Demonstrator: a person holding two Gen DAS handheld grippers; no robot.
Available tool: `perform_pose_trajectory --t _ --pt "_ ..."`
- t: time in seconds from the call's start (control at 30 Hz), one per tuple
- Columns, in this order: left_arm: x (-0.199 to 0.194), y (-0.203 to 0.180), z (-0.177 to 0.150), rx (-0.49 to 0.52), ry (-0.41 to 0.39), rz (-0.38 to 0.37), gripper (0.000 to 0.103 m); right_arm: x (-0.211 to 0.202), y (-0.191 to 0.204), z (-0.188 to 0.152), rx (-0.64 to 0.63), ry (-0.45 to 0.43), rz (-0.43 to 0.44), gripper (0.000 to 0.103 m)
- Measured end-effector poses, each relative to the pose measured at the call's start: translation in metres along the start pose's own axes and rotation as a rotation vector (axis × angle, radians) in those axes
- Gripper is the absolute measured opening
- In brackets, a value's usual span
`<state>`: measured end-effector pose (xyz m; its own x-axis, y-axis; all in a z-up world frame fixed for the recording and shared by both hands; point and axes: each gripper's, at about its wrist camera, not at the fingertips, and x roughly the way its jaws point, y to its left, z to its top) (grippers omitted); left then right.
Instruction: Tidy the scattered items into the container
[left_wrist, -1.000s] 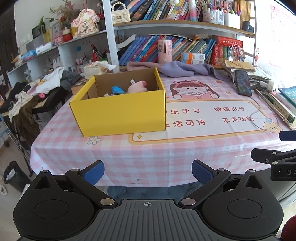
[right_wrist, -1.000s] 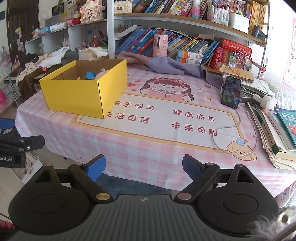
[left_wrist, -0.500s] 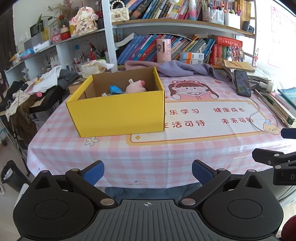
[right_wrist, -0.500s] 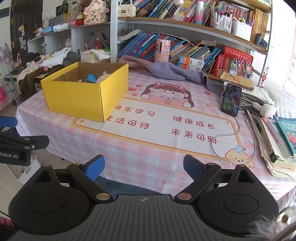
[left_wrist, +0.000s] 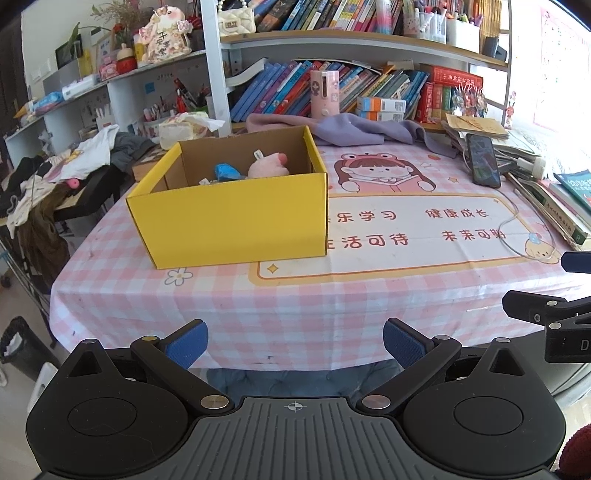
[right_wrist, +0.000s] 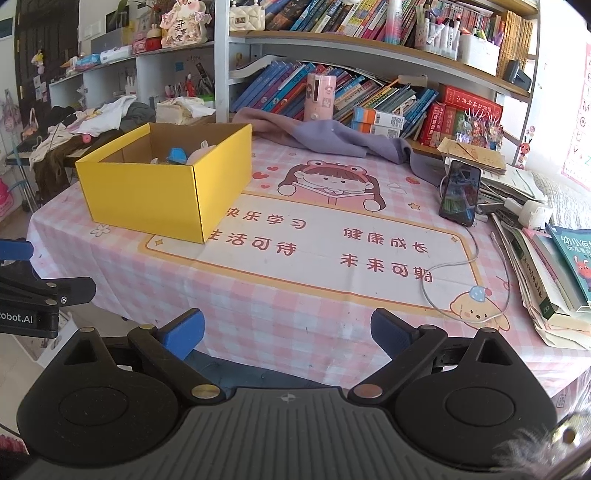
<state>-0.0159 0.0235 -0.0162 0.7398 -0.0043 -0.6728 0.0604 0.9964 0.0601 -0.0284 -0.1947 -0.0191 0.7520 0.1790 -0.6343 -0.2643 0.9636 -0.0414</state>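
My left gripper (left_wrist: 293, 343) hangs off the near edge of the table (left_wrist: 280, 302), its ribbed blue pads (left_wrist: 186, 341) spread wide with nothing between them, black linkage arms splayed to either side. The right gripper (right_wrist: 286, 332) is posed the same way — jaws wide apart, empty, held level and pointing across the tabletop. At about 11 o'clock from my left gripper sits the yellow box (left_wrist: 236, 214), a rectangular carton with smooth glossy yellow outer walls and raw brown cardboard inside, its top open. Inside it, toward the far wall, I can see a soft pink plush toy (left_wrist: 267, 168) with a rounded body, and just beside it at its 9 o'clock a small blue item (left_wrist: 227, 171) whose shape I cannot make out. The table wears a pink-and-white checked cloth with a printed cartoon girl and a yellow-bordered panel of red characters. At roughly 1 o'clock from my right gripper a dark, flat phone (right_wrist: 460, 197) leans upright against a stack of papers, a thin white cable (right_wrist: 454, 266) looping from it — and a limp lavender cloth (right_wrist: 332, 134) lies crumpled along the far edge.
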Motion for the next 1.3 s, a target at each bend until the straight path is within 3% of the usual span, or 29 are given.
perform_pose_trajectory --t 1.3 --pt "-0.0020 -0.0005 -0.0032 -0.012 0.004 -0.006 0.102 0.0000 0.0018 -0.0021 -0.012 0.006 -0.002 0.100"
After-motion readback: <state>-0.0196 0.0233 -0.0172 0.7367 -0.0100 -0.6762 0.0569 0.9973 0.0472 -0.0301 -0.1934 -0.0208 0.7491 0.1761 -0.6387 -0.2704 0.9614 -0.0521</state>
